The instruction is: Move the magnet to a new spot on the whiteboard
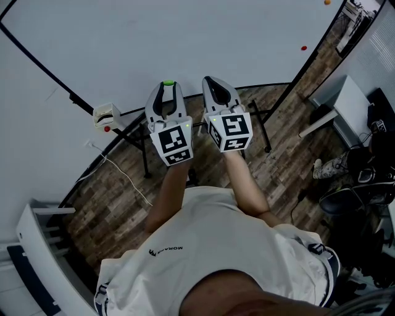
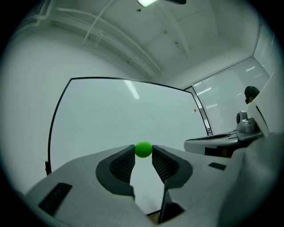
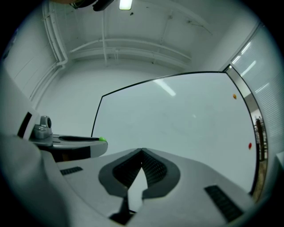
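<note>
A round green magnet [image 2: 143,149] sits pinched between the tips of my left gripper [image 2: 143,150], held just in front of the whiteboard [image 2: 133,119]. In the head view that magnet [image 1: 168,83] shows at the tip of the left gripper [image 1: 167,86], low on the whiteboard [image 1: 185,43]. My right gripper [image 1: 213,82] hovers beside it to the right, its tips together with nothing between them; in its own view the right gripper [image 3: 141,152] faces the bare whiteboard [image 3: 186,119]. The green magnet [image 3: 103,140] peeks out at the left gripper's tip there.
A red magnet [image 1: 303,47] and an orange one [image 1: 327,2] stick at the board's right side. A small white holder [image 1: 106,115] hangs at the board's lower left. The board's black stand legs [image 1: 143,154] rest on the wooden floor; a desk and cables lie at the right.
</note>
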`<state>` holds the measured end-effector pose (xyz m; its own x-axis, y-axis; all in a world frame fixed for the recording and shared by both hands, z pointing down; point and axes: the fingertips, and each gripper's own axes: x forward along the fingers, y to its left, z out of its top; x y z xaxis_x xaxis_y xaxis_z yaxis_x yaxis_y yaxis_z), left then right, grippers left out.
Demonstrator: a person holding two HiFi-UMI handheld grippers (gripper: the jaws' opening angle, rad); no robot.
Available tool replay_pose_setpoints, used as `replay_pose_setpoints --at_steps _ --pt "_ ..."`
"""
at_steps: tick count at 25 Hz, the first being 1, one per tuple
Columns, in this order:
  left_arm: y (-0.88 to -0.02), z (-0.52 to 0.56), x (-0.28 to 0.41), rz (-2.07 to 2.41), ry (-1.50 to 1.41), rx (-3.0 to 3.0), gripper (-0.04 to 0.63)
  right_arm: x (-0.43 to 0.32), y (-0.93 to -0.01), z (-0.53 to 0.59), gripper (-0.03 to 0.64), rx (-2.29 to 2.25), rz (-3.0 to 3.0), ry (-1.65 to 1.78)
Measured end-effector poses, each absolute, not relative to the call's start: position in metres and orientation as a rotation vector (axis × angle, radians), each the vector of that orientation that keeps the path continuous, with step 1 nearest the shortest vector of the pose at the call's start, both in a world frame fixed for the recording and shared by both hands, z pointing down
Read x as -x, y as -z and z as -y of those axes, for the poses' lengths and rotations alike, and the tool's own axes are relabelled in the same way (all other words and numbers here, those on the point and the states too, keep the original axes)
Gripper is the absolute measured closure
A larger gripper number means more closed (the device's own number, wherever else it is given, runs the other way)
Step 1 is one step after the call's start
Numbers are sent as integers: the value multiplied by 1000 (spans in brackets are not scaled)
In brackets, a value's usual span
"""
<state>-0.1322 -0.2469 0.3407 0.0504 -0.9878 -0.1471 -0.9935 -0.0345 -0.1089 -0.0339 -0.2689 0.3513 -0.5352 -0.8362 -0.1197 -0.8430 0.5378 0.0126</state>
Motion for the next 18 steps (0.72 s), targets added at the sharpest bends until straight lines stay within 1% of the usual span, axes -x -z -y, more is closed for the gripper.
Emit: replay_pose_setpoints --at_steps 18 --pt "-341 242 134 -2054 -65 2134 474 37 -350 264 603 1449 -2669 -108"
